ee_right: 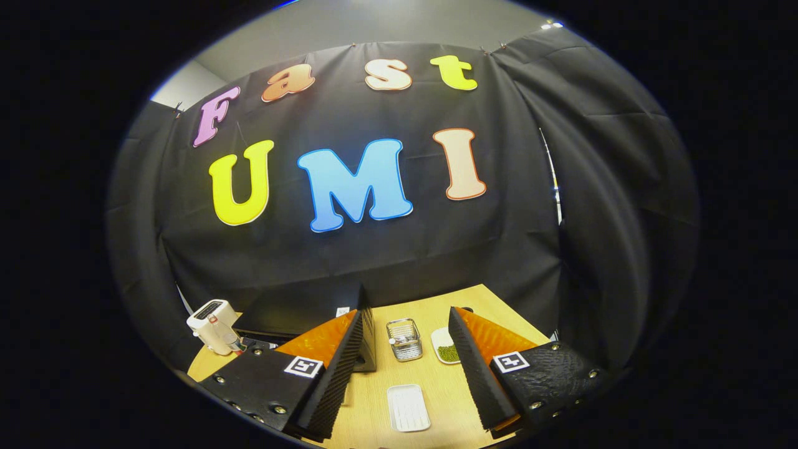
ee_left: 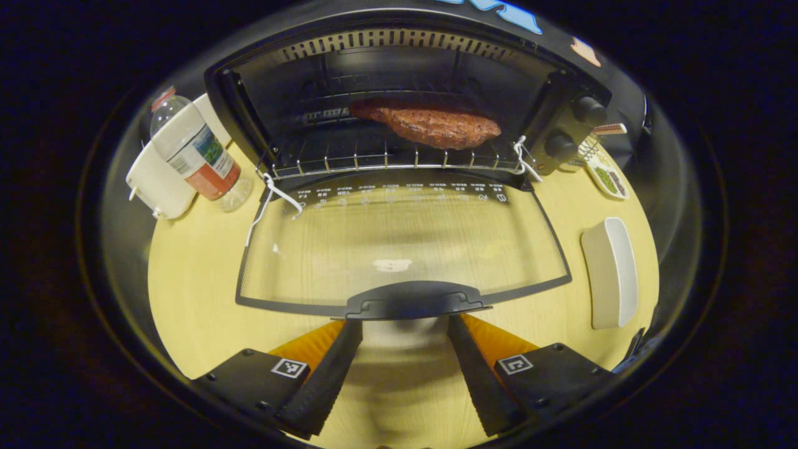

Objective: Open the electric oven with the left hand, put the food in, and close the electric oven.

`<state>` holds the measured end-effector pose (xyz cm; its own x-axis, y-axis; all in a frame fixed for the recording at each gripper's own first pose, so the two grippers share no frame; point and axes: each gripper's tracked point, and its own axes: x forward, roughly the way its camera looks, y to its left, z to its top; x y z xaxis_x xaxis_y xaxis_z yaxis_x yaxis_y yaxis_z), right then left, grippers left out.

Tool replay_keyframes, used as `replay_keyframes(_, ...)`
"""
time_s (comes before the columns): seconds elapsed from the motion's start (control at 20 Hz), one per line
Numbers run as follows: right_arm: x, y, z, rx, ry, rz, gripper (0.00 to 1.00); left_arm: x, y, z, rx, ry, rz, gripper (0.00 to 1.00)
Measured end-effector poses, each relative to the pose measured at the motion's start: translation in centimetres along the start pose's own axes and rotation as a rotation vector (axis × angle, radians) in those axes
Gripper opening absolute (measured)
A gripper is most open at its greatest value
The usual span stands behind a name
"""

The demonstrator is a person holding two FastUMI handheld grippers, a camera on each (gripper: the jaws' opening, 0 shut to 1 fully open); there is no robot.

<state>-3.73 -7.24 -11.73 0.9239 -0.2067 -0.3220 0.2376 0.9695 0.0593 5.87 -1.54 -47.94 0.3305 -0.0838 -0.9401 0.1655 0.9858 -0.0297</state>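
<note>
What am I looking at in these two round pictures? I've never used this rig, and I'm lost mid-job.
A person holds a two-finger gripper in each hand, each carrying a camera. In the left gripper view, the left gripper is open just before the handle of the oven door, which lies folded down. The meat sits on the rack inside the oven. A bottle stands at the left, a white dish at the right. In the right gripper view, the right gripper is open, holds nothing, and hangs above the table.
</note>
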Motion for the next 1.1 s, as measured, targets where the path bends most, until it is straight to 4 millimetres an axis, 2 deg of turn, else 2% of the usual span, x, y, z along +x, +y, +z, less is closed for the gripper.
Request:
replay_keyframes(0.15, -0.2, 0.0, 0.0, -0.002, -0.002, 0.003, 0.84, -1.3, -0.1, 0.3, 0.01, -0.029, -0.002, 0.99)
replay_keyframes(0.2, -0.2, 0.1, -0.3, -0.001, 0.005, 0.005, 0.84, -1.7, -0.1, 0.4, 0.005, -0.041, -0.004, 0.95)
replay_keyframes(0.4, -0.4, 0.6, -0.5, 0.015, 0.017, 0.016, 0.84, -3.7, -0.3, 1.1, -0.003, -0.095, -0.006, 0.95)
replay_keyframes(0.55, -0.4, 0.5, 0.1, 0.014, -0.002, 0.01, 0.84, -4.9, -0.4, 1.7, -0.013, -0.133, -0.007, 0.95)
replay_keyframes(0.6, -0.4, 0.5, 0.1, 0.014, -0.007, 0.011, 0.84, -5.3, -0.4, 2.0, -0.016, -0.144, -0.007, 0.92)
replay_keyframes(0.8, -0.7, 0.4, 0.3, 0.017, -0.014, 0.012, 0.84, -7.0, -0.5, 3.4, -0.023, -0.204, -0.006, 0.99)
replay_keyframes(0.85, -0.8, 0.4, 0.2, 0.019, -0.014, 0.014, 0.84, -7.4, -0.5, 3.8, -0.024, -0.218, -0.007, 0.95)
replay_keyframes(0.95, -0.9, 0.2, 0.0, 0.019, -0.012, 0.011, 0.84, -8.0, -0.5, 4.8, -0.027, -0.249, -0.007, 0.99)
replay_keyframes(1.05, -1.0, 0.0, 0.1, 0.021, -0.012, 0.007, 0.84, -8.2, -0.3, 5.4, -0.031, -0.268, 0.0, 0.95)
replay_keyframes(1.1, -1.1, -0.2, 0.0, 0.02, -0.012, 0.004, 0.84, -8.3, -0.3, 5.8, -0.032, -0.276, 0.001, 0.99)
